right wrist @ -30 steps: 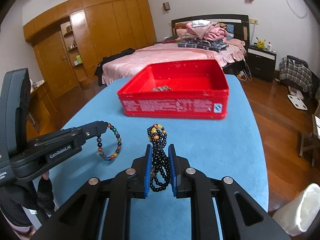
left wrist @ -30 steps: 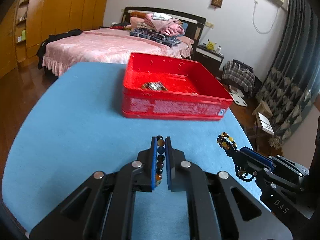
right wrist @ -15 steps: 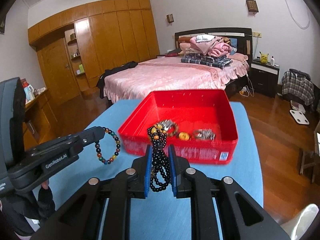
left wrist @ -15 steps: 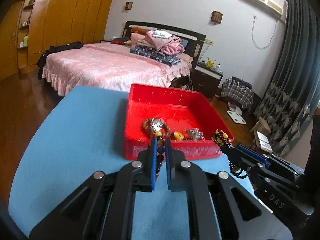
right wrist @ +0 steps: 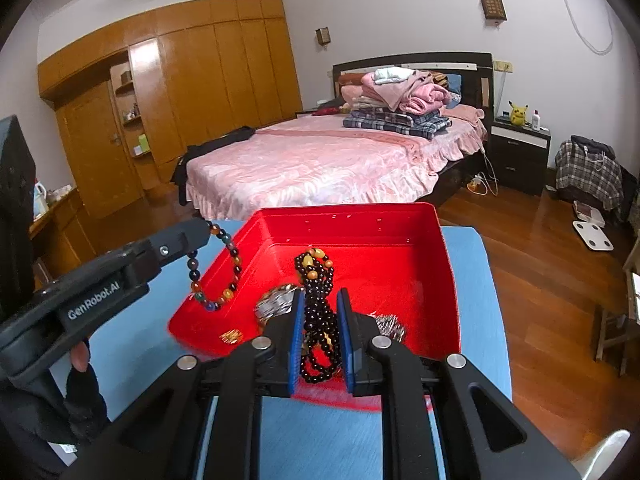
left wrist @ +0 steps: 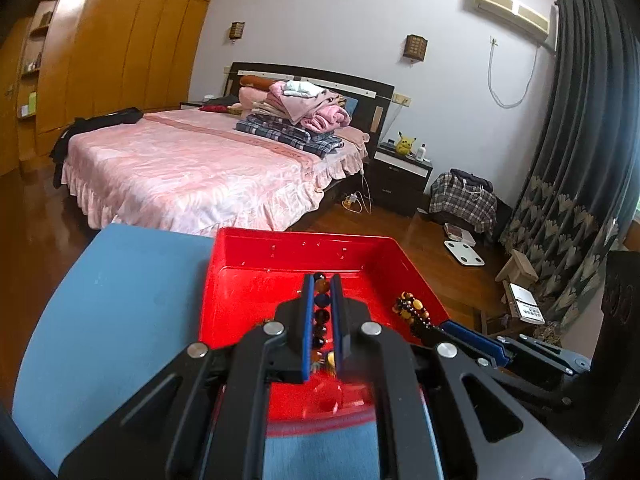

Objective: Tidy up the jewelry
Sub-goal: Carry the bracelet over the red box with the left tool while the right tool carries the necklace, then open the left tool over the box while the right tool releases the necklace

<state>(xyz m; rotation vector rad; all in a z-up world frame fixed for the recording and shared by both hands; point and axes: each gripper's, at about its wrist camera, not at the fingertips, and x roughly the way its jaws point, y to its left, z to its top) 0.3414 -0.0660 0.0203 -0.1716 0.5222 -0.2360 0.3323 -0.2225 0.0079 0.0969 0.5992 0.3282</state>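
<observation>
1. Two claws hang over one red tray [right wrist: 448,280] that stands on a blue table [right wrist: 132,332].
2. At the left, the left claw [right wrist: 206,227] is clamped on one bracelet of mixed coloured beads [right wrist: 216,276]. The loop hangs over the tray's left rim. A gloved hand [right wrist: 80,384] holds this claw's handle.
3. In the middle, the right claw [right wrist: 319,312] is clamped on one strand of dark beads [right wrist: 318,320], bunched between its blue pads, with a few amber beads at the top. It hangs above the tray floor.
4. On the tray floor lie three loose pieces: a small gold one [right wrist: 231,336] at the left, a silvery one [right wrist: 276,304] just left of the right claw, and another silvery one [right wrist: 390,326] to its right.
</observation>
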